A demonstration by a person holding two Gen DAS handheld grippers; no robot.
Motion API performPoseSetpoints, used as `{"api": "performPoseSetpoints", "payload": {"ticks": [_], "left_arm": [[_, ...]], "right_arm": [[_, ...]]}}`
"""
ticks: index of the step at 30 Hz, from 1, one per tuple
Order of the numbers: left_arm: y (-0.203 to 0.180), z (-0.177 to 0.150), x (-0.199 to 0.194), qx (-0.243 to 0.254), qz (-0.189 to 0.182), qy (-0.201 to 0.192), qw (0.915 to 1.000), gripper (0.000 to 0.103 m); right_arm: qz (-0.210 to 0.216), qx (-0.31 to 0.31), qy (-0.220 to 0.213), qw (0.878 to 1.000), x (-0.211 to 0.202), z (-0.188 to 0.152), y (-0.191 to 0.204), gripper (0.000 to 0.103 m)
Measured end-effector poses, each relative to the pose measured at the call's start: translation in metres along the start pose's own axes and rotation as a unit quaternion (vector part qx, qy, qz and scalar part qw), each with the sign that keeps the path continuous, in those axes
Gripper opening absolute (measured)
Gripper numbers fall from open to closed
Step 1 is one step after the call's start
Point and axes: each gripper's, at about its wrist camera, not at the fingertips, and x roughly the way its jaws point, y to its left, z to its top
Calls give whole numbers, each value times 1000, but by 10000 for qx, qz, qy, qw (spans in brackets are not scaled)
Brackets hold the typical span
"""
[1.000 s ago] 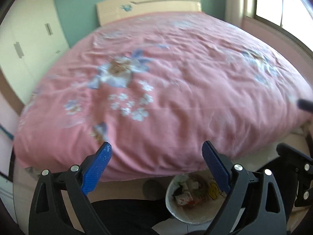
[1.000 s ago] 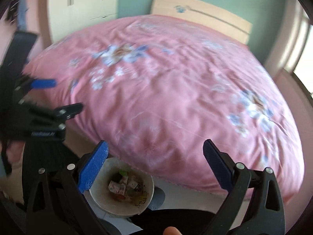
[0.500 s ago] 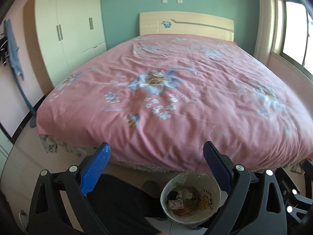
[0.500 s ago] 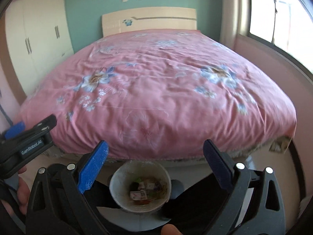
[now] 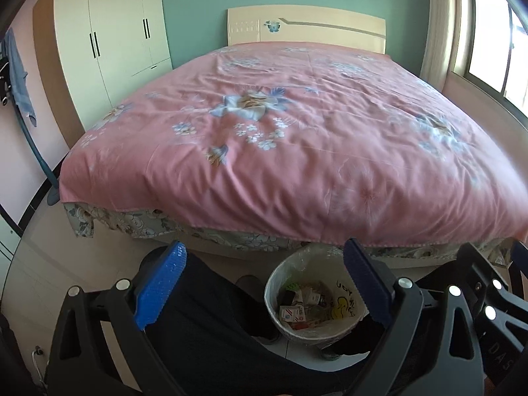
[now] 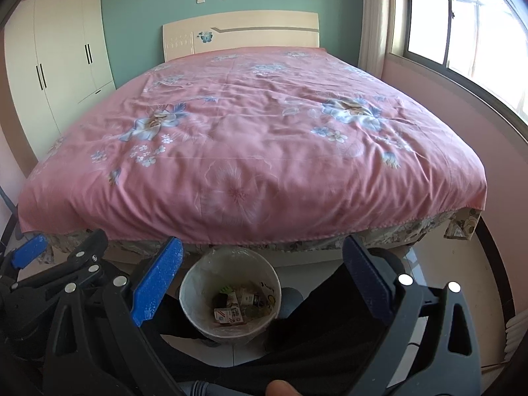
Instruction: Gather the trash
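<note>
both grippers, left (image 5: 260, 283) and right (image 6: 262, 280), jaws wide and empty above bin (image 6: 198, 283) at lower centre; bed (image 6: 250, 138) bare; next, seek remaining trash

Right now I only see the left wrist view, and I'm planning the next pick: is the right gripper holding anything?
Observer: No. The right gripper is open, with nothing between its fingers.
Operator: Where is the trash bin relative to it?
Observer: The trash bin shows low between its fingers, nearer the left one, at the foot of the bed.
Operator: Any trash at the window-side corner of the bed?
Observer: I see none on the floor there. Only the floral bed skirt hangs off that corner.
</note>
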Motion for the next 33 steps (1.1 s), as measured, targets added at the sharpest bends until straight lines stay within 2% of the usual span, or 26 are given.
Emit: {"api": "performPoseSetpoints", "payload": {"ticks": [5, 11, 22, 33], "left_arm": [[1, -4, -6, 33, -17, -27, 10000, 97], [-4, -5, -16, 162, 98, -219, 9996, 97], [0, 2, -22, 94, -81, -273, 9996, 97], [-3, 5, -22, 178, -38, -301, 9994, 97]], "right_arm": [[78, 41, 80, 9999, -1, -5, -2, 95], [33, 81, -118, 9999, -12, -6, -4, 95], [-161, -33, -429, 9989, -26, 1, -1, 95], [-109, 26, -376, 9992, -25, 1, -5, 95]]}}
